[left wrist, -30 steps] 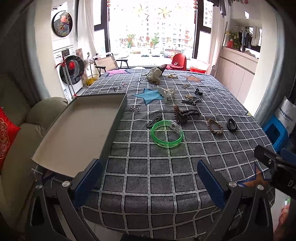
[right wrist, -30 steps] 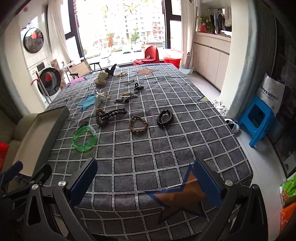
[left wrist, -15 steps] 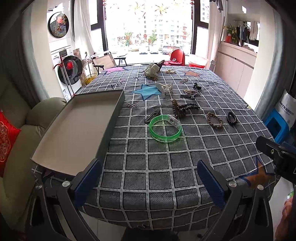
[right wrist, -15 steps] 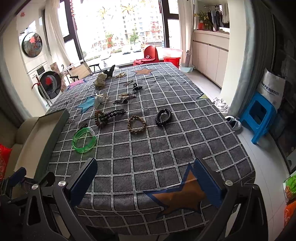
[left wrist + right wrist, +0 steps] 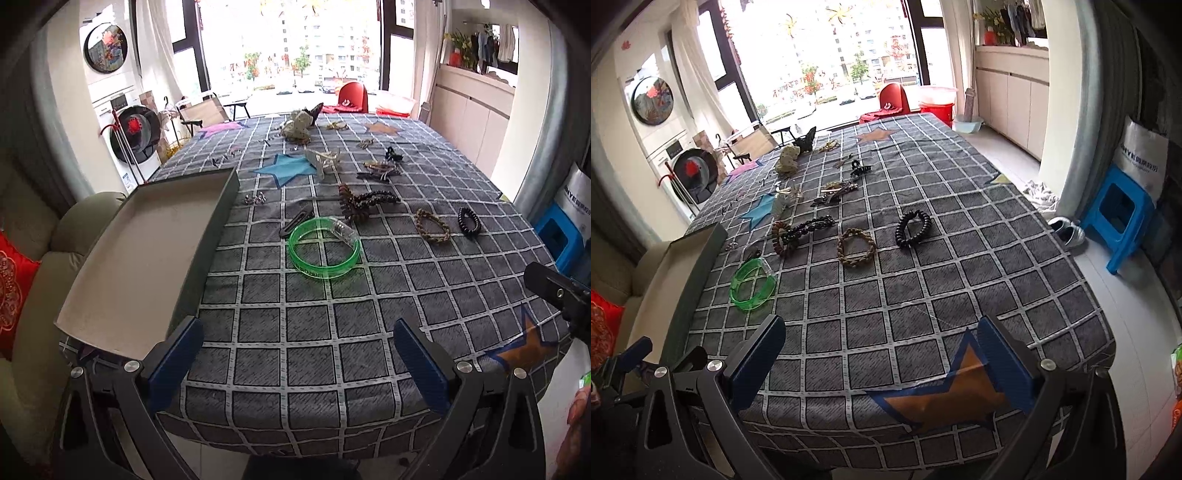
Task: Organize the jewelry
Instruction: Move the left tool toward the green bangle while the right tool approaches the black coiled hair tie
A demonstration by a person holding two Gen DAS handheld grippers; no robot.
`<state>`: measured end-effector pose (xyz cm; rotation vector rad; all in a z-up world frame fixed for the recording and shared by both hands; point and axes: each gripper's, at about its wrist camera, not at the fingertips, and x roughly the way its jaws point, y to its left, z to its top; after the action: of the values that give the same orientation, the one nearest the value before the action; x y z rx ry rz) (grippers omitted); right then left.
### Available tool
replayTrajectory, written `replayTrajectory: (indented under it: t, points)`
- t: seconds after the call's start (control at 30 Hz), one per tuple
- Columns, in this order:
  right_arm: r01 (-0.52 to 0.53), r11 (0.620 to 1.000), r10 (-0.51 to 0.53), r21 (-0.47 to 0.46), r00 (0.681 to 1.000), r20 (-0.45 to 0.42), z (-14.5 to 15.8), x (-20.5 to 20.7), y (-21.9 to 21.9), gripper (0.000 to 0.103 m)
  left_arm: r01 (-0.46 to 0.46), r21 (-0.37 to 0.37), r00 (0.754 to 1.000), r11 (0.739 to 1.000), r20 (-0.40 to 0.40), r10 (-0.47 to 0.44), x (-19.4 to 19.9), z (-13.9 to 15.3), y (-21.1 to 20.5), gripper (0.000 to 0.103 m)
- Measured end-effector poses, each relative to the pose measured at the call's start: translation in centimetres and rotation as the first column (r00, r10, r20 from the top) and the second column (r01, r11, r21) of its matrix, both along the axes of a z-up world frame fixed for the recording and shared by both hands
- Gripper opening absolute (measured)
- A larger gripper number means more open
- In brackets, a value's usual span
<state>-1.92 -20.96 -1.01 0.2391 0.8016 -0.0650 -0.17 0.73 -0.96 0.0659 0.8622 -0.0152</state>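
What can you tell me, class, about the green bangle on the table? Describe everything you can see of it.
The green bangle is a translucent, plastic-looking ring with a clear section on its far side. It lies flat on the checked tablecloth, just right of the open box and not touching it. A dark hair clip lies just beyond it; whether they touch is unclear. Neither gripper touches it; both are open, hovering at the near edge.

Both wrist cameras look from the near table edge toward the window. The left one faces the grey checked tablecloth (image 5: 295,314) nearer the open grey cardboard box (image 5: 147,258). Both views share the green plastic bangle (image 5: 324,252) (image 5: 752,285).
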Motion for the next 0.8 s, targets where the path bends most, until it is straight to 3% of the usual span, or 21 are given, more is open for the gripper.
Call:
replayTrajectory:
  t: [0.33,0.57,0.8]
  points:
    - [-0.001,0.998,0.001,0.067,1.000,0.004,-1.6,1.9,-1.9,0.103,-0.001,0.014,0.998,1.000,-0.065,0.002,2.2,-2.1,-0.6,0.103]
    - [-0.036,0.997,0.033,0.062,0.998,0.050,-1.9,2.7,-2.0,0.103,-0.011,0.025,0.996,1.000,-0.091,0.014,3.4,-2.9,-0.6,0.103]
    - [-0.063,0.997,0.064,0.042,0.998,-0.025,-2.2,4.2,-2.5,0.103,-0.009,-0.035,0.992,0.999,-0.125,0.005,5.0,-3.2,0.5,0.103]
